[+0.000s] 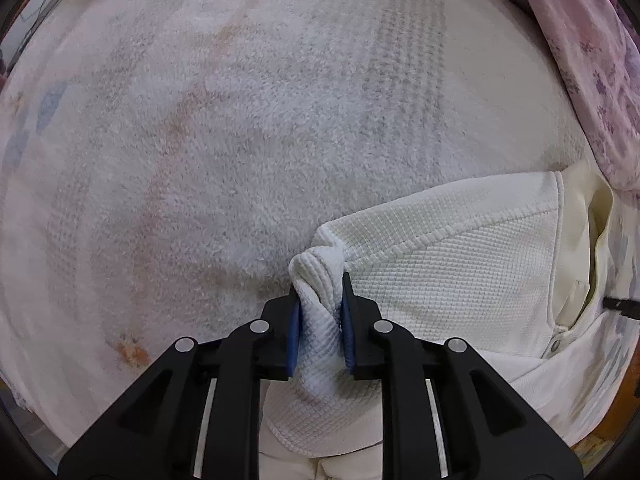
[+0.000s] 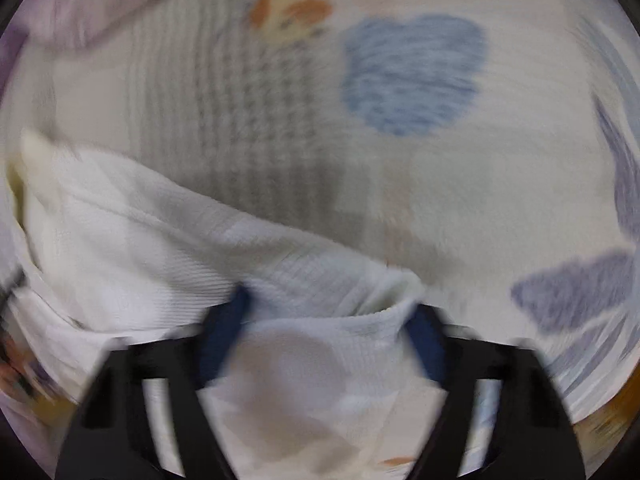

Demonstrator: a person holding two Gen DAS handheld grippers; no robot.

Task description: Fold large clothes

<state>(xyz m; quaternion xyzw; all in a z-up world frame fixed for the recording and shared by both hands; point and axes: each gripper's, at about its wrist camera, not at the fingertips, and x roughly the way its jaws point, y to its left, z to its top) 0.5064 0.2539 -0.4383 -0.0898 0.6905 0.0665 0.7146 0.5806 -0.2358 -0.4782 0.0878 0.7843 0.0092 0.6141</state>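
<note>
A white waffle-knit garment (image 1: 440, 248) lies on a fleecy patterned blanket (image 1: 240, 120), its cream placket (image 1: 580, 240) and a snap button (image 1: 555, 345) at the right. My left gripper (image 1: 320, 284) points straight down and is shut on a bunched ribbed edge of the garment, which is pinched between the blue pads. The right wrist view is blurred. There my right gripper (image 2: 330, 304) stands with its jaws wide apart, a fold of the same garment (image 2: 160, 232) lying between the blue pads (image 2: 224, 332). I see no pinch in that fold.
The blanket (image 2: 440, 180) has blue and orange prints and grey checks. A pink floral cloth (image 1: 592, 72) is heaped at the upper right. A small black tip (image 1: 620, 304) pokes in at the right edge of the left wrist view.
</note>
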